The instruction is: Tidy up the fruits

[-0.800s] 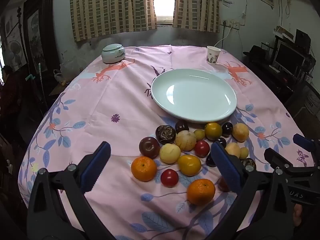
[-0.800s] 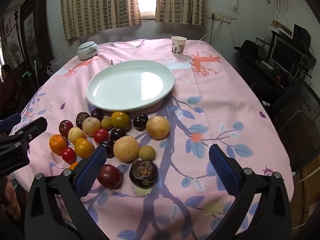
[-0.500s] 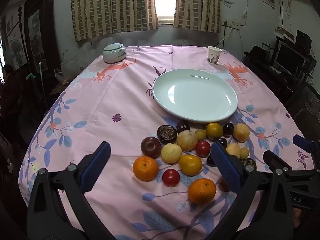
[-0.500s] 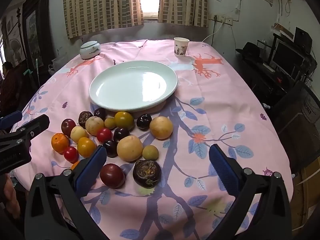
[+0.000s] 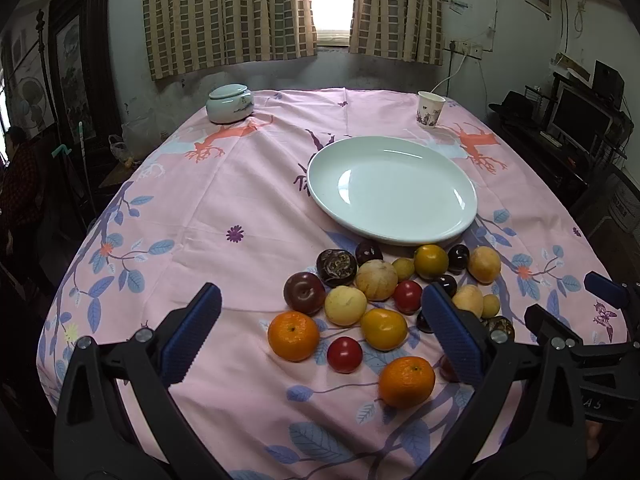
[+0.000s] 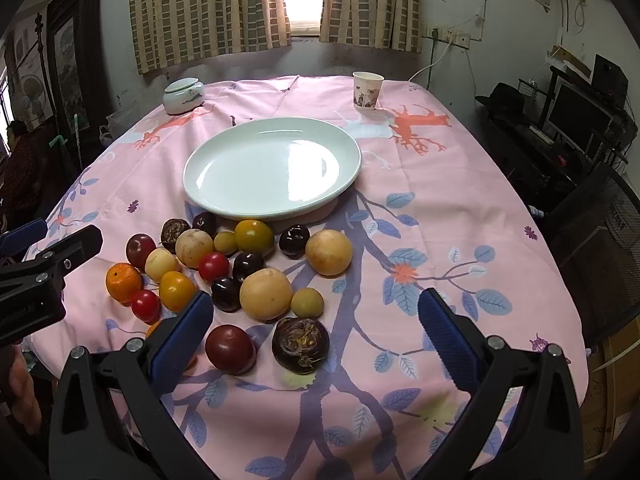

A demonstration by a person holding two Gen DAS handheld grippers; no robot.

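Observation:
Several fruits lie in a loose heap on the pink cloth just in front of a bare white plate (image 5: 394, 188) (image 6: 272, 166): oranges (image 5: 293, 335), a red tomato (image 5: 344, 354), yellow and dark purple ones. My left gripper (image 5: 324, 334) hovers open above the heap's near left side, nothing between its fingers. My right gripper (image 6: 316, 330) stands open over the heap's near right, with a dark red fruit (image 6: 230, 349) and a dark wrinkled fruit (image 6: 301, 344) below its gap. Each gripper shows at the edge of the other's view.
A paper cup (image 5: 430, 109) (image 6: 367, 90) stands at the far right of the table and a lidded ceramic jar (image 5: 230, 103) (image 6: 183, 95) at the far left. Desk with monitor and a mesh chair (image 6: 596, 240) lie to the right. A person sits at far left.
Both grippers drifted slightly, so the plate and fruits sit a little further right in each view. Jaws stay wide and no fruit moved.

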